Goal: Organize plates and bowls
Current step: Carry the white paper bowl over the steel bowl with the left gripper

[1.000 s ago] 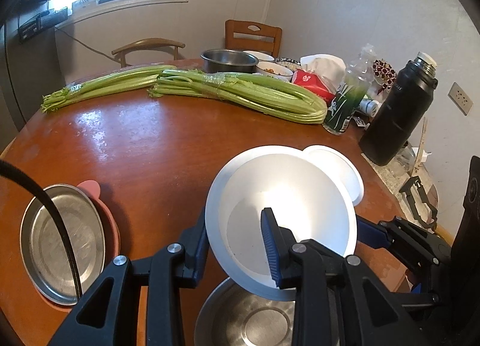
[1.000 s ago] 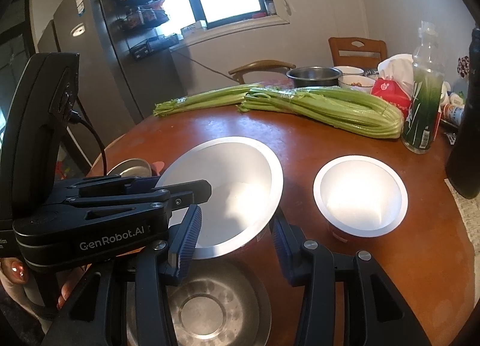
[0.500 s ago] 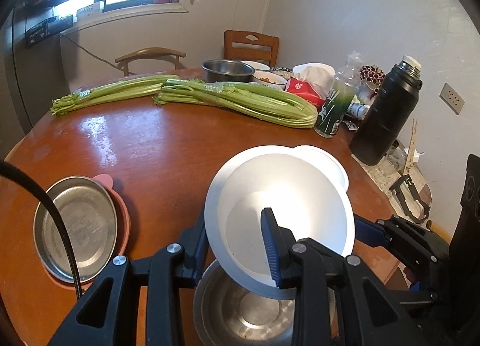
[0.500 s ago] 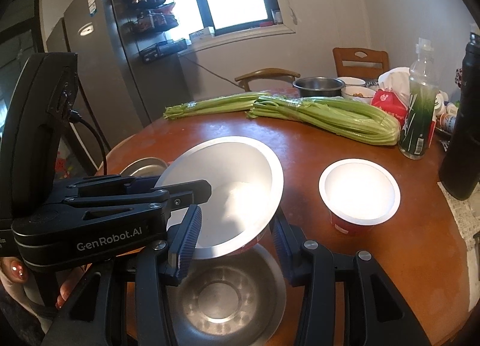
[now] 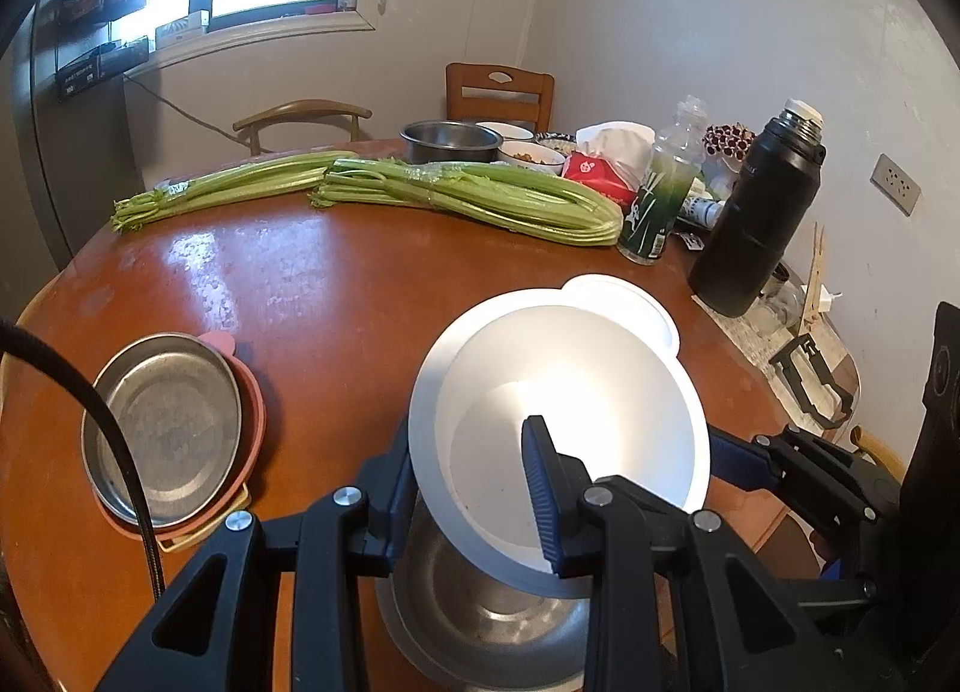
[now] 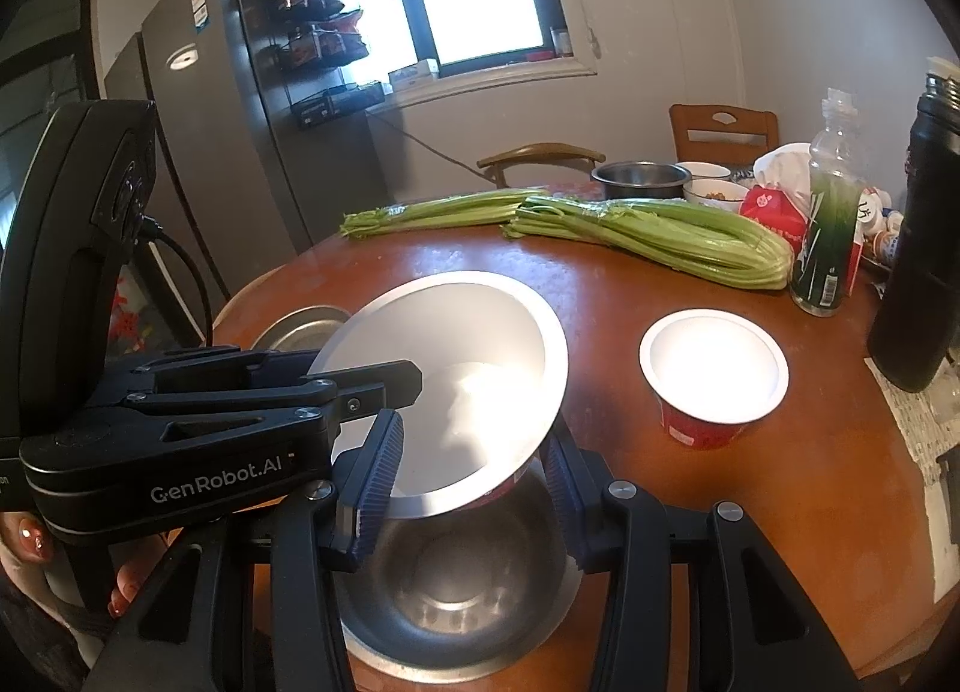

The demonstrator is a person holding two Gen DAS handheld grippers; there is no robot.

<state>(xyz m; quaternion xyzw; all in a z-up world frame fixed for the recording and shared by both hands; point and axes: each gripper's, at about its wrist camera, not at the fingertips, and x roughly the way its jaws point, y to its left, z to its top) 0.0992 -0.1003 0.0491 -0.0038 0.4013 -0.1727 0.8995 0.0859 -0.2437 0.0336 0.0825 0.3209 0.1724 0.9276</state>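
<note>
A white bowl with a red outside hangs tilted above a steel bowl that stands on the brown table's near edge. My left gripper is shut on the white bowl's near rim, one finger inside and one outside. My right gripper is shut on the same white bowl, clamping its side above the steel bowl. A smaller white and red bowl stands apart to the right. A steel plate lies on a pink plate at the left.
Two celery bunches lie across the far table. A black flask, a green bottle, a steel pot and small bowls crowd the far right. Chairs stand behind. A person's hand holds the left gripper.
Both grippers have drawn back and slightly up together with the white bowl. More of the steel bowl beneath shows, and the table's things look farther off.
</note>
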